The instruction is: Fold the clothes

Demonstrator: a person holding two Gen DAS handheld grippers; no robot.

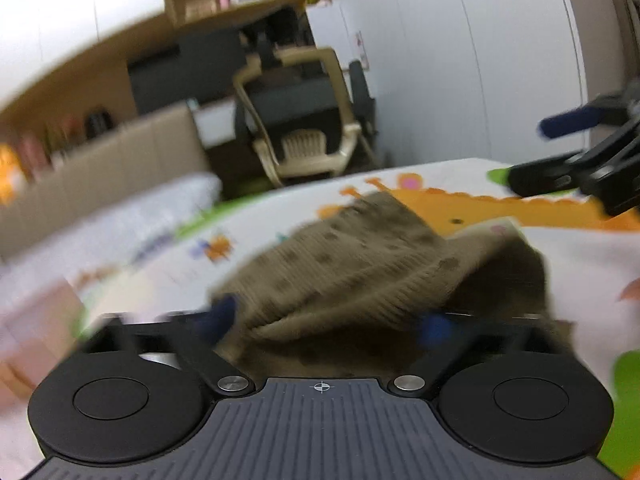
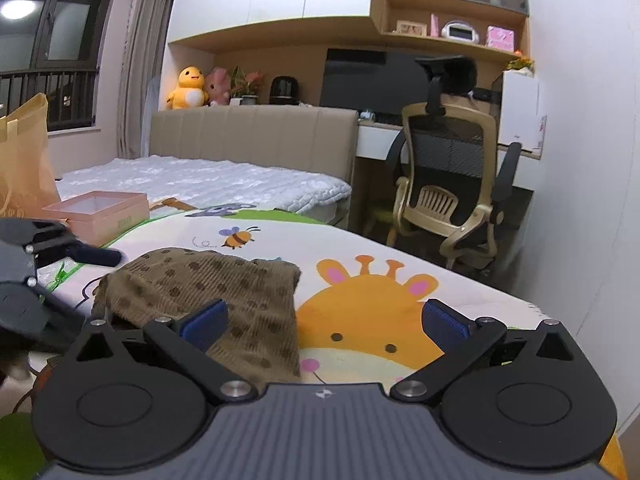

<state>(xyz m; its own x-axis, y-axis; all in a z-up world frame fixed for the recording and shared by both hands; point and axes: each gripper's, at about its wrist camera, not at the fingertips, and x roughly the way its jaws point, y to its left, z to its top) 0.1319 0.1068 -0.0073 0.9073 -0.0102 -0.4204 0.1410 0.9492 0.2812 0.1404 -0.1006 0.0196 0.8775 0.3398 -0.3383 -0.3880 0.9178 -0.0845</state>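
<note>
A brown ribbed garment with dark dots (image 2: 208, 292) lies bunched on the cartoon-print mat (image 2: 360, 300). In the left wrist view, which is blurred by motion, the garment (image 1: 360, 272) sits between the fingers of my left gripper (image 1: 328, 322); the jaws are spread wide and open. My right gripper (image 2: 324, 322) is open and empty, its left pad over the garment's right edge. The left gripper also shows in the right wrist view (image 2: 60, 252), at the garment's left. The right gripper shows in the left wrist view (image 1: 560, 152), at the far right.
A pink open box (image 2: 98, 216) and a tan bag (image 2: 22, 160) stand at the mat's left. A bed with a white quilt (image 2: 200, 180) lies behind. An office chair (image 2: 452, 184) and a desk stand at the back right.
</note>
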